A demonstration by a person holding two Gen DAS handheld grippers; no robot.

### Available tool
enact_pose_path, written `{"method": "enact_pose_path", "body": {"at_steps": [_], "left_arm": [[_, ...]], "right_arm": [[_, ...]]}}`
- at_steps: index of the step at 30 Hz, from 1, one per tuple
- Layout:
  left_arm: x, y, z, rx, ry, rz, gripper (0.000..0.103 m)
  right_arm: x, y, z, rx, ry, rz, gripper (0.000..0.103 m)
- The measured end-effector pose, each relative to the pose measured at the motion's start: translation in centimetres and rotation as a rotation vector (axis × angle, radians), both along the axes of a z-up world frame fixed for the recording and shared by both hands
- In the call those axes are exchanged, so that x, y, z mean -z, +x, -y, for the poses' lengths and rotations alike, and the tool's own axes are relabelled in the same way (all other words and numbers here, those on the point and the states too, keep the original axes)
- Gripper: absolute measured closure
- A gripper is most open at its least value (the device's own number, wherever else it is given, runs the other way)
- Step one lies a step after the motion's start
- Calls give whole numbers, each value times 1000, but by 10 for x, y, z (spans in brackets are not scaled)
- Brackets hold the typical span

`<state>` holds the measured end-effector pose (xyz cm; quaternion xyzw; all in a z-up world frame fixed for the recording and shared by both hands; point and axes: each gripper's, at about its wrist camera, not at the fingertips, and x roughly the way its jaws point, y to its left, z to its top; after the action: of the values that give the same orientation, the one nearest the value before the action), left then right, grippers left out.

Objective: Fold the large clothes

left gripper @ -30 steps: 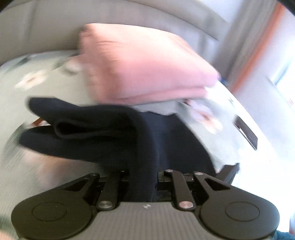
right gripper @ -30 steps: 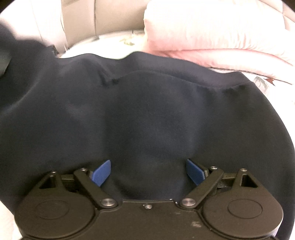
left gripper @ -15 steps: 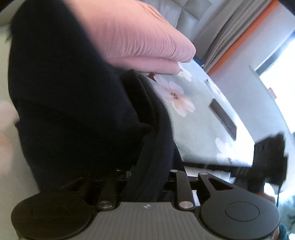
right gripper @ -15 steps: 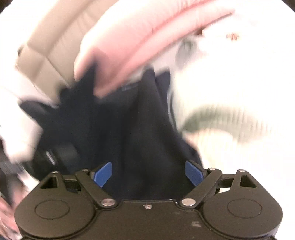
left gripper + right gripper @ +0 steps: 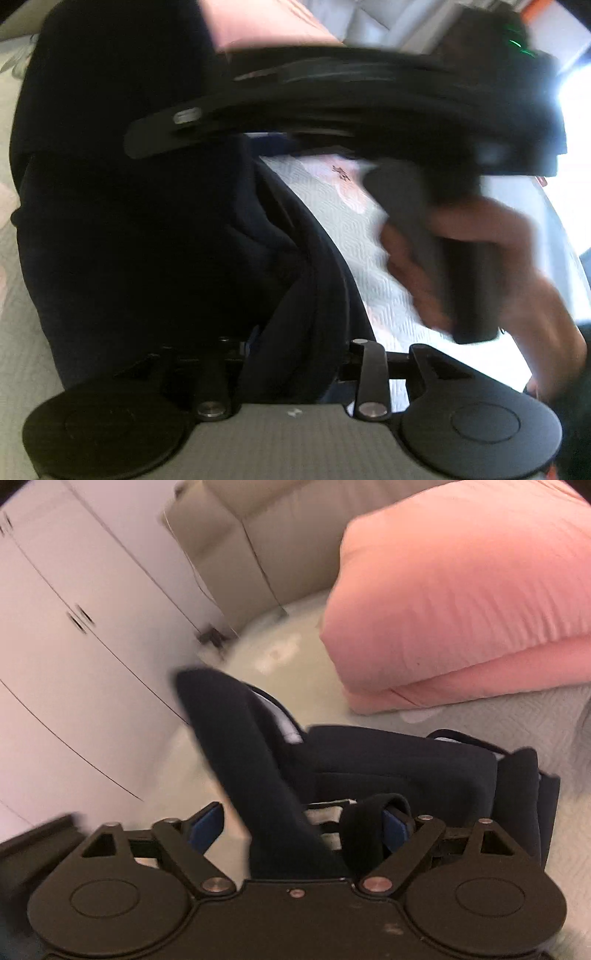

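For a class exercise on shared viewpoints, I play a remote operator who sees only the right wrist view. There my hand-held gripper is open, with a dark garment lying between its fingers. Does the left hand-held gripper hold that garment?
Observer: Yes. The left hand-held gripper is shut on a bunched fold of the dark garment.
Operator: What lies beside that fold?
Observer: To its right is bare bed cover, with a pink flower printed on it.
Operator: Can you see my own hand?
Observer: Yes. Your right hand is wrapped around a dark handle, above the bed cover and to the right of the garment.
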<state>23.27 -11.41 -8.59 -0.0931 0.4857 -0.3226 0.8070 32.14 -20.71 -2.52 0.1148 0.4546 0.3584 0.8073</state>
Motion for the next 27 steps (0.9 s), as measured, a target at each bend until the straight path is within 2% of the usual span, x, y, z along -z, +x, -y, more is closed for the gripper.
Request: {"method": "enact_pose_path", "body": {"at_steps": [1, 2, 3, 4, 6, 8, 11, 14, 16, 17, 18, 21, 22, 23, 24, 25, 26, 27], "left_arm": [[-3, -4, -3, 2, 4, 16, 60], [-9, -7, -7, 8, 10, 29, 57], [-16, -11, -13, 18, 5, 31, 56], [-25, -16, -20, 26, -11, 39, 52], [-46, -25, -35, 13, -22, 57, 42], [-63, -33, -51, -30, -50, 102, 25], [-77, -33, -69, -94, -91, 155, 21], [-60, -14, -59, -102, 27, 149, 23], [-31, -5, -40, -70, 113, 99, 31], [-13, -6, -25, -66, 156, 73, 31], [-1, -6, -16, -59, 192, 59, 27], [21, -19, -3, -42, 314, 138, 26], [24, -24, -1, -34, 337, 163, 26], [26, -25, -3, -27, 343, 173, 27], [26, -28, -9, -31, 333, 169, 27], [27, -28, -11, -39, 320, 158, 27], [29, -25, -10, -39, 314, 154, 28], [31, -26, -12, -33, 313, 156, 28]], "right_arm": [[0, -11, -4, 23, -13, 64, 66], [4, -15, -6, 70, -33, 108, 91], [9, -16, -9, 108, -71, 100, 91], [12, -18, -6, 129, -69, 102, 92], [12, -24, 9, 173, 4, 103, 92], [4, -31, 26, 246, 49, 99, 92], [-7, -41, 49, 329, 43, 129, 92], [6, -38, 75, 375, 39, 59, 92], [26, -33, 90, 423, 37, -24, 92], [33, -33, 100, 452, 42, -70, 92], [41, -31, 107, 475, 49, -112, 92], [60, -28, 124, 484, 105, -255, 90], [61, -27, 126, 470, 121, -288, 86], [59, -26, 129, 449, 124, -312, 75], [53, -25, 131, 423, 126, -318, 70], [43, -22, 132, 399, 117, -300, 60], [32, -19, 131, 386, 102, -267, 45], [21, -15, 131, 379, 92, -216, 35]]}}
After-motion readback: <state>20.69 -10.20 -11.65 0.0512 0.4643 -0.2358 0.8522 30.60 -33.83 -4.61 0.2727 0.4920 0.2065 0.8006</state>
